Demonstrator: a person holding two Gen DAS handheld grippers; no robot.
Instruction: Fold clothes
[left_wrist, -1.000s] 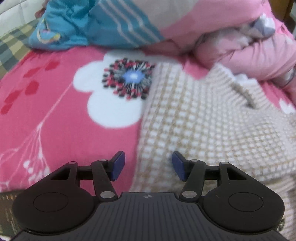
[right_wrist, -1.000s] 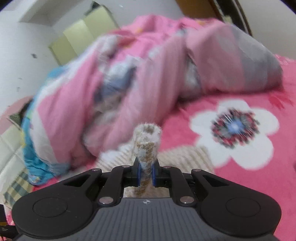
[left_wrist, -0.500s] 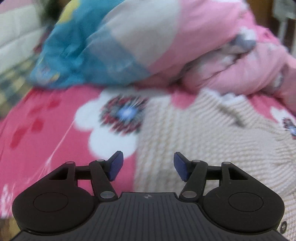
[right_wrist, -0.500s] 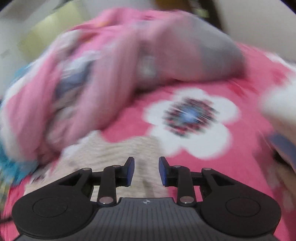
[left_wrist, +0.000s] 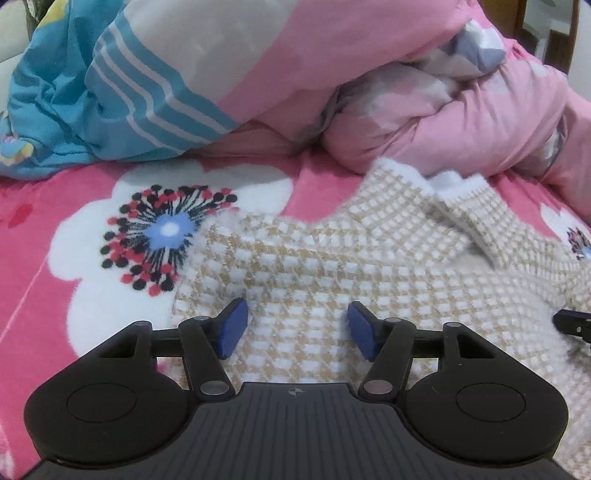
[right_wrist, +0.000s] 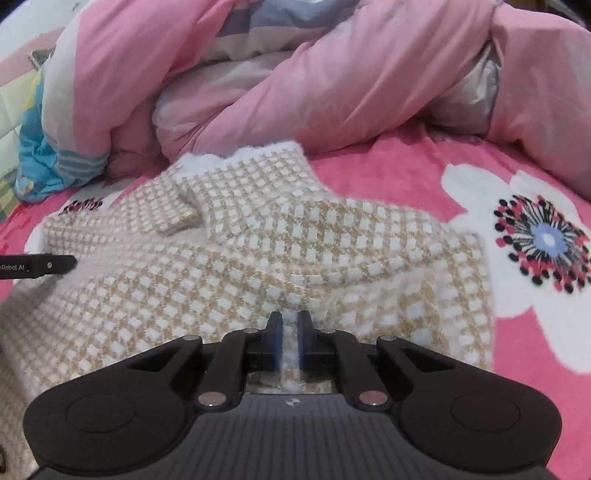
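Note:
A fuzzy cream and tan checked sweater (left_wrist: 369, 258) (right_wrist: 221, 273) lies flat on the pink flowered bedspread (left_wrist: 55, 229). Both sleeves are folded in over its body and their cuffs (right_wrist: 258, 166) meet at the far end. My left gripper (left_wrist: 295, 330) hovers open just above the sweater's near left part, with fabric under the gap but clear of the pads. My right gripper (right_wrist: 290, 341) is low at the sweater's near edge. Its jaws are closing and stand almost together, with a tuft of the knit pinched between them.
A heaped pink, grey and blue quilt (left_wrist: 295, 74) (right_wrist: 332, 81) fills the far side of the bed right behind the cuffs. One black finger (right_wrist: 40, 265) of the left gripper shows at the left edge of the right wrist view. Bare bedspread (right_wrist: 517, 221) lies right of the sweater.
My right gripper let go of the sleeve it held up, opened, dropped down and narrowed onto the sweater's near edge. The sleeve now lies across the body. My left gripper shifted right over the sweater.

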